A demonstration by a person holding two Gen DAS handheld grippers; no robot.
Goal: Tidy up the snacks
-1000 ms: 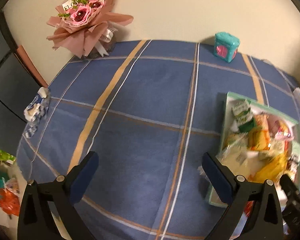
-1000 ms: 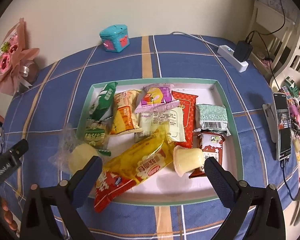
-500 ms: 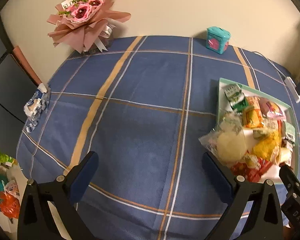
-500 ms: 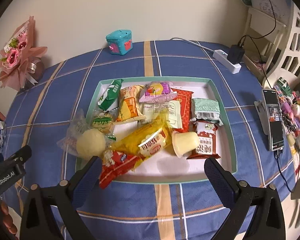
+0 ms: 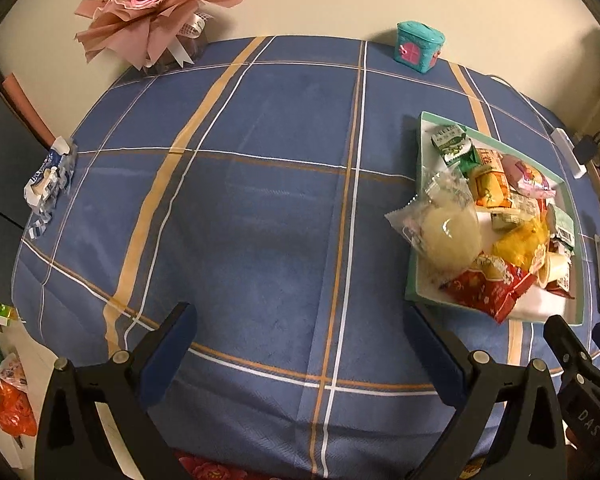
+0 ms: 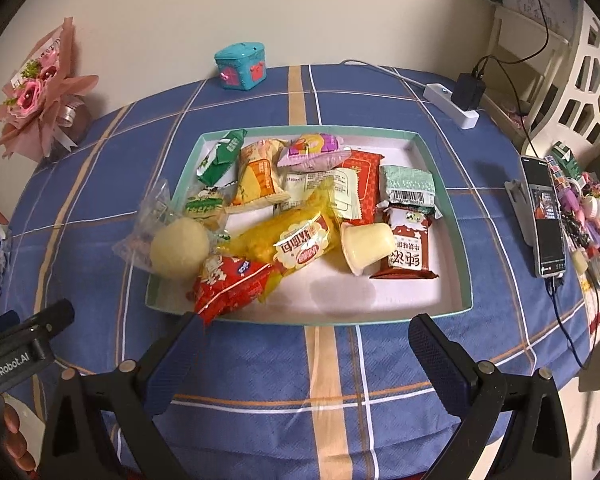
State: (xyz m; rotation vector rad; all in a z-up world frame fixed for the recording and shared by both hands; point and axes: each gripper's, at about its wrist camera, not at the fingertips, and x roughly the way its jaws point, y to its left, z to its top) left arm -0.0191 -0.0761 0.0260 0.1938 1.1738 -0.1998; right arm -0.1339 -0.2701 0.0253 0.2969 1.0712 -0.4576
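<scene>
A shallow green-rimmed tray [image 6: 440,172] [image 5: 414,280] on the blue plaid tablecloth holds several snack packets. A clear-wrapped pale bun [image 6: 179,252] [image 5: 450,232] hangs over its left rim, beside a red packet [image 6: 228,286] and a yellow bread bag [image 6: 288,240]. A pudding cup [image 6: 364,246] lies on its side. My right gripper [image 6: 304,336] is open and empty, just in front of the tray's near rim. My left gripper [image 5: 300,326] is open and empty over bare cloth, left of the tray.
A pink bouquet [image 5: 152,4] and a teal toy box [image 5: 418,46] stand at the back edge. A crumpled blue-white wrapper [image 5: 48,178] lies at the left edge. A power strip [image 6: 452,106] and a phone on a stand [image 6: 544,216] sit right of the tray.
Both grippers have pulled back toward the near table edge, so the tray looks smaller and farther. Both stay open and empty. The snacks lie as before.
</scene>
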